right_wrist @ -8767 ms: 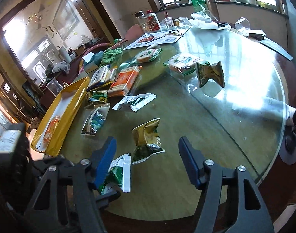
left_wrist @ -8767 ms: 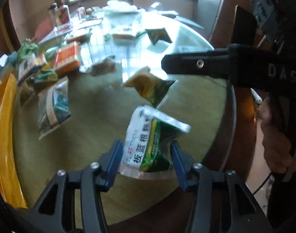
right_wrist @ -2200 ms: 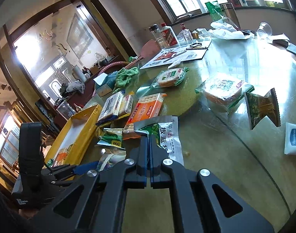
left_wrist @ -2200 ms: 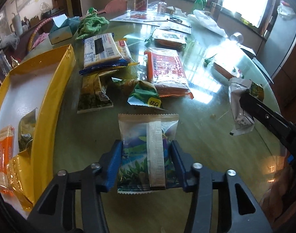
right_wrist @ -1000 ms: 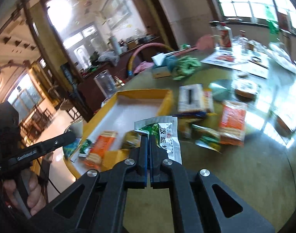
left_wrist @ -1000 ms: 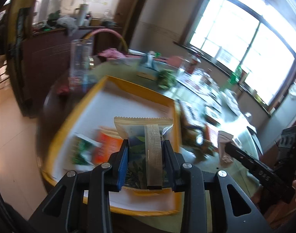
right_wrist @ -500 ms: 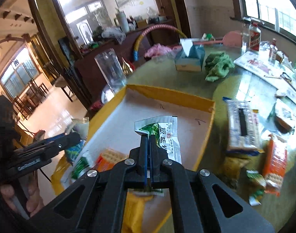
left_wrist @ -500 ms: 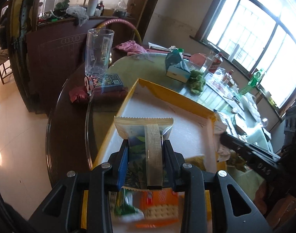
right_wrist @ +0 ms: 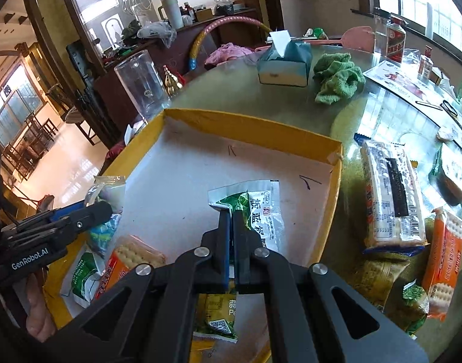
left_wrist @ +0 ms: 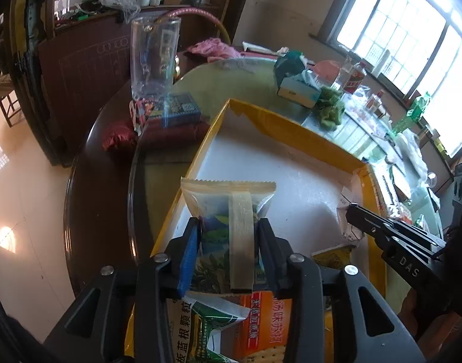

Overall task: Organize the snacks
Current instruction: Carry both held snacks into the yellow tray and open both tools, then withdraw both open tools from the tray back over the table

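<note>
Both tools have swung from the table to hang over the yellow box (right_wrist: 291, 139): left tool (left_wrist: 227, 254) pinching an upright snack packet (left_wrist: 227, 211), right tool (right_wrist: 231, 242) clamped on the green-and-white sachet (right_wrist: 261, 208), bare white floor at mid-frame just beyond both.

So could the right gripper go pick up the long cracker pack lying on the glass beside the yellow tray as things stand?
Probably not yet. The right gripper has its jaws shut on the green-and-white sachet over the yellow tray. The cracker pack lies uncovered on the table just outside the tray wall, so after letting go the way looks free.
</note>
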Action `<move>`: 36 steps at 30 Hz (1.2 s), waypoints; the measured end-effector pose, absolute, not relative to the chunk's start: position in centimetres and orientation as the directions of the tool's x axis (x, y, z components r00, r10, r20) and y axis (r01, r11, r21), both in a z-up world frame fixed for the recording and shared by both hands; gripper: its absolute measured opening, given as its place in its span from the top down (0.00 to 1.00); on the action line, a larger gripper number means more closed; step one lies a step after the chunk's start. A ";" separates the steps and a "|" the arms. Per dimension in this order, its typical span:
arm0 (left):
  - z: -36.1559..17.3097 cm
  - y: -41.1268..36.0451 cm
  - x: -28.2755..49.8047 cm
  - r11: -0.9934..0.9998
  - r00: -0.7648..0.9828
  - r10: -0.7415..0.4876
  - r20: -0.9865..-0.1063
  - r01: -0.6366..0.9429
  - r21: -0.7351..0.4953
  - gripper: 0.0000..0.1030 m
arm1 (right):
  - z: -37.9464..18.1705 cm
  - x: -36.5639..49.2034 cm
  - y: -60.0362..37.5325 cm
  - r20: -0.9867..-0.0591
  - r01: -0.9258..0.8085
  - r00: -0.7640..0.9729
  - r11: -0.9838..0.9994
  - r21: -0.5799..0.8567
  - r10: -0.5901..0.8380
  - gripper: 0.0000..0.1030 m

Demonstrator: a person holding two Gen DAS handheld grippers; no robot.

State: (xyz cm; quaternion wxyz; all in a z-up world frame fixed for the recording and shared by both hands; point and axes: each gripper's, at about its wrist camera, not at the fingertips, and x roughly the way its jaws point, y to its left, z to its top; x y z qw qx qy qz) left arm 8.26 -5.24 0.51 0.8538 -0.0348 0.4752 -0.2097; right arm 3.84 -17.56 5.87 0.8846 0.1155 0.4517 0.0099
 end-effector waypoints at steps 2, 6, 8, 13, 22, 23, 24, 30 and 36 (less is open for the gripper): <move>0.3 -5.2 8.3 0.912 0.459 -0.385 -0.801 0.320 -0.255 0.54 | 5.8 3.8 -17.4 -0.800 0.083 0.588 0.974 0.209 0.121 0.96; 0.9 -5.0 7.4 0.913 0.479 -0.390 -0.786 0.310 -0.265 0.38 | 7.1 2.4 -18.2 -0.767 0.062 0.622 0.967 0.249 0.158 0.81; 1.9 -5.1 6.0 0.913 0.520 -0.394 -0.758 0.320 -0.255 0.29 | 8.4 0.7 -19.0 -0.732 0.061 0.660 0.960 0.272 0.165 0.46; 3.8 -6.2 1.2 0.917 0.601 -0.386 -0.699 0.333 -0.220 0.21 | 11.4 -5.7 -22.8 -0.635 0.072 0.752 0.935 0.346 0.177 0.21; 5.3 -11.6 -6.1 0.896 0.631 -0.412 -0.658 0.411 -0.167 0.20 | 11.5 -15.5 -32.4 -0.659 0.279 0.752 0.897 0.344 0.019 0.08; 5.5 -12.3 -6.5 0.890 0.626 -0.422 -0.656 0.425 -0.167 0.20 | 11.4 -16.5 -33.4 -0.663 0.302 0.749 0.889 0.345 0.003 0.08; 5.7 -13.0 -7.1 0.882 0.620 -0.435 -0.653 0.441 -0.167 0.20 | 11.2 -17.2 -34.5 -0.654 0.307 0.757 0.874 0.377 0.016 0.08; 5.8 -15.9 -8.9 0.862 0.619 -0.467 -0.632 0.477 -0.170 0.20 | 10.3 -19.1 -38.5 -0.658 0.365 0.753 0.830 0.422 0.004 0.08; 5.3 -18.6 -9.0 0.828 0.531 -0.498 -0.686 0.525 -0.195 0.20 | 10.5 -17.5 -41.2 -0.674 0.420 0.738 0.806 0.418 -0.035 0.08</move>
